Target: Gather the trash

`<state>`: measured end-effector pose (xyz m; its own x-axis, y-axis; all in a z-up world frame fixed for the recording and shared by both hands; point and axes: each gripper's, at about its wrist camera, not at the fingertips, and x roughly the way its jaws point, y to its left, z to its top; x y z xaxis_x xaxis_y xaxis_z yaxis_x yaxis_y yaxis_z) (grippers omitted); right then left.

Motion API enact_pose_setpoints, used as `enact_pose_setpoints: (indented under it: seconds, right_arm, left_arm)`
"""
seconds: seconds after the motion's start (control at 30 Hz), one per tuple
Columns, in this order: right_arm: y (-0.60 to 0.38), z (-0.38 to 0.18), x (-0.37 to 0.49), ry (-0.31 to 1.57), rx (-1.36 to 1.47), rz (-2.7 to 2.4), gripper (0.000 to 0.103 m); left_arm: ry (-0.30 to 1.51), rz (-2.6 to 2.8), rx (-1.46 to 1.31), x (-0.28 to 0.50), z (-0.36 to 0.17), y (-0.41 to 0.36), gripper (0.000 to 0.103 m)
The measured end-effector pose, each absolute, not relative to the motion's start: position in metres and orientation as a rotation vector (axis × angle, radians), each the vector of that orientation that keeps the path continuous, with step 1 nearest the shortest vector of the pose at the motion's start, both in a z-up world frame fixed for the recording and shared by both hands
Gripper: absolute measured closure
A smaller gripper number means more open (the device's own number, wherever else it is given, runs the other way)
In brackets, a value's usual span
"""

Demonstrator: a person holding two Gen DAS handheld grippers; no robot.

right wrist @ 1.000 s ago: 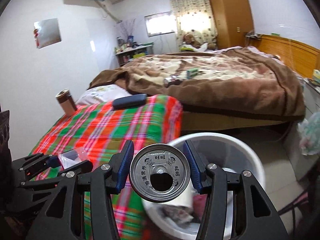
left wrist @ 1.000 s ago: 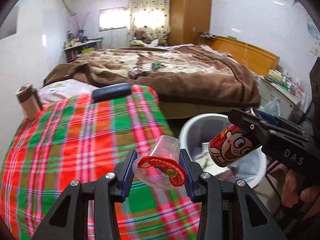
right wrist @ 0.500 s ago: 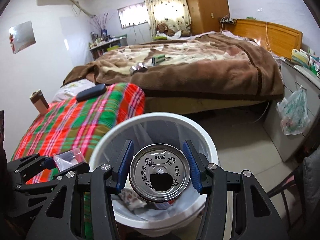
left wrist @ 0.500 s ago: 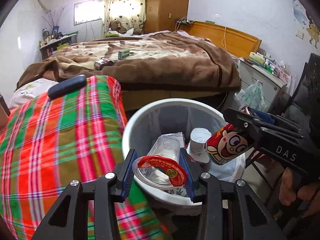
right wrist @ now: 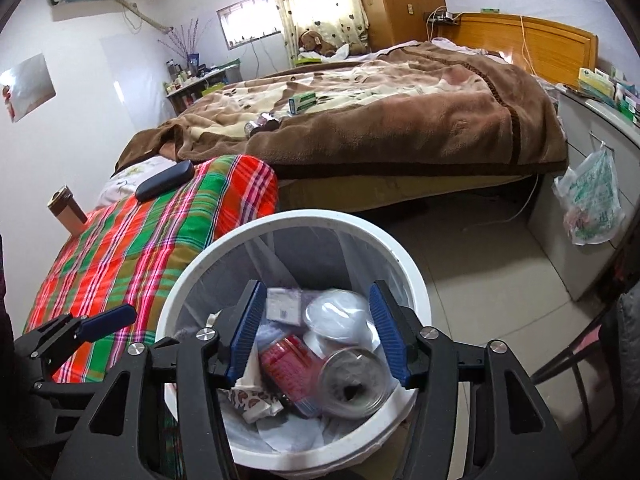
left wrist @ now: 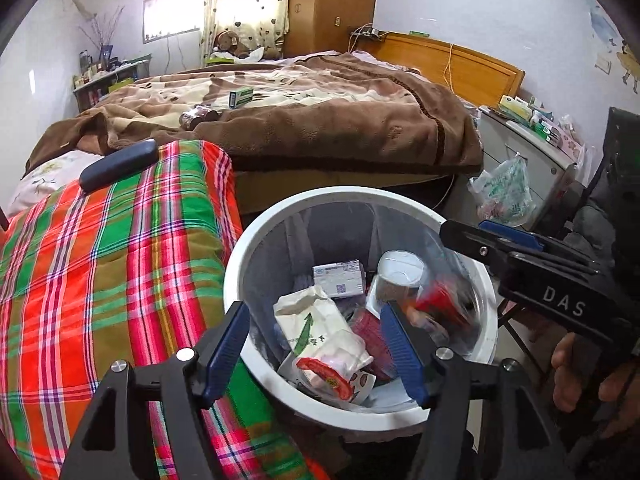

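Hovering over the white bin (right wrist: pixel 416 276), we have both claws spread wide w/ nothing between the blue pads: left claw (left wrist: pixel 316 344), right claw (right wrist: pixel 316 328). The red can (right wrist: pixel 320 376) lies blurred inside the bin, silver top toward us, and the clear plastic cup (left wrist: pixel 336 368) w/ its red foil lid sits on the pile. So those two pieces look done, in our judgement. Left to collect, probably: a dark can-like thing (left wrist: pixel 198 116) and a small green-white box (left wrist: pixel 241 97) on the brown blanket (left wrist: pixel 340 128); whether the box is trash we can't tell. Bin is round, smooth plastic w/ a thin clear liner; blanket fuzzy; plaid cover (left wrist: pixel 100 260) woven, bright, flat.
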<state>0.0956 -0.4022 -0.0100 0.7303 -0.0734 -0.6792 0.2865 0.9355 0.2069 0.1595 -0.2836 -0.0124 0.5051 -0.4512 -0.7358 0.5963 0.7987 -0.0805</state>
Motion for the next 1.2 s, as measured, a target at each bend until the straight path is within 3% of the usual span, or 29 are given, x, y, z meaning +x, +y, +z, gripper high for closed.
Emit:
enact_pose_setpoints:
  seconds: [1.2]
  right_arm:
    - [-0.327,0.006,0.013,0.553,0.191,-0.347,0.046]
  left_arm:
    - [0.642,-0.42,0.14,0.068,0.011,-0.201,0.035]
